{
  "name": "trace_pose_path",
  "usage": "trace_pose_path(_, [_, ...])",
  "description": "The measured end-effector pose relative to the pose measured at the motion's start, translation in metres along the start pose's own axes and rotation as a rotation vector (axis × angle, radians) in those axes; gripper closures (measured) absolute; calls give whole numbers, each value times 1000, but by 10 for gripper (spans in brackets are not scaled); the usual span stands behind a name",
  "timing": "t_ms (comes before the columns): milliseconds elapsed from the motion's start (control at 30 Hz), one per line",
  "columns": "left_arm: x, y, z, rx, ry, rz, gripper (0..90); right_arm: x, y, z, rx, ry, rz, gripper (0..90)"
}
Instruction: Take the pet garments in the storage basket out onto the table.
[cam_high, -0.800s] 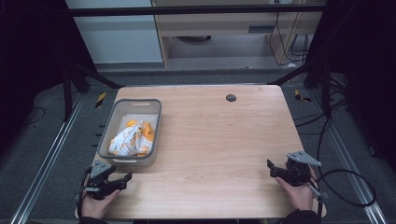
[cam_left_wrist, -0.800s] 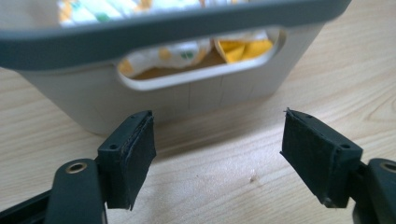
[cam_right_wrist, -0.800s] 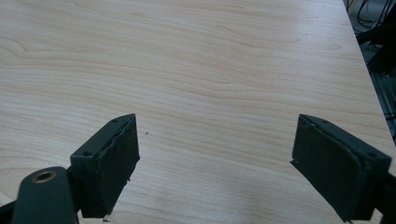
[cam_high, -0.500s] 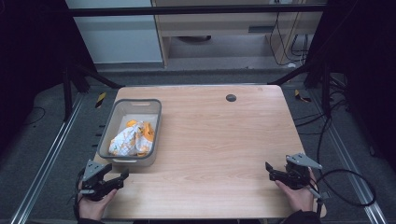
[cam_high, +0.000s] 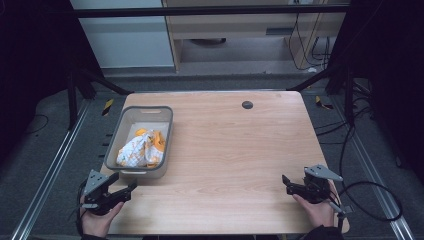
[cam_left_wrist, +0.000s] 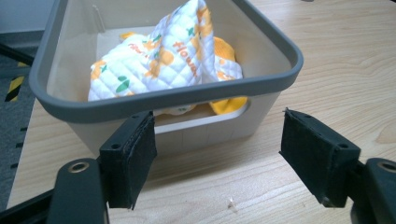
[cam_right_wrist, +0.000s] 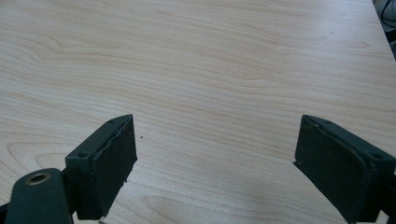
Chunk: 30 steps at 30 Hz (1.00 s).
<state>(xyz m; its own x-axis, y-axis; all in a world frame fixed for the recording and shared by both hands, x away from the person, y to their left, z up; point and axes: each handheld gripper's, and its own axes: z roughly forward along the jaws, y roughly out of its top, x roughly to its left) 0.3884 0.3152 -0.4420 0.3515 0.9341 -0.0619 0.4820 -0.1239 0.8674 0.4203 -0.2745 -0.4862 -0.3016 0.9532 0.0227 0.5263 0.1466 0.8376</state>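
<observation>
While legible, "Flower" on quilted cloth (cam_left_wrist: 173, 56) in bin (cam_left_wrist: 163, 95).

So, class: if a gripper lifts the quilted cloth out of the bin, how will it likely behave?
The cloth is crumpled with soft folds, so it will probably drape and sag from the pinch. Being thin quilted fabric, it likely weighs little. Its stitched surface should grip well rather than slip, and the bin probably stays put.

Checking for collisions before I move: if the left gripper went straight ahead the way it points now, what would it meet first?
Most likely the near wall of the grey bin, which stands straight ahead of the open left gripper. The quilted cloth lies behind that wall, inside the bin.
</observation>
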Motion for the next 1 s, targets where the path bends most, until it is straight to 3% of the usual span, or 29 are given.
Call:
trace_pose_path(633, [-1,26,-5,-43,-29,10,251,1,2,-1,-19,-7,1,113])
trace_pose_path(1000, [-2,51,-6,-78,-38,27,246,2,3,-1,-18,-15,-4,106])
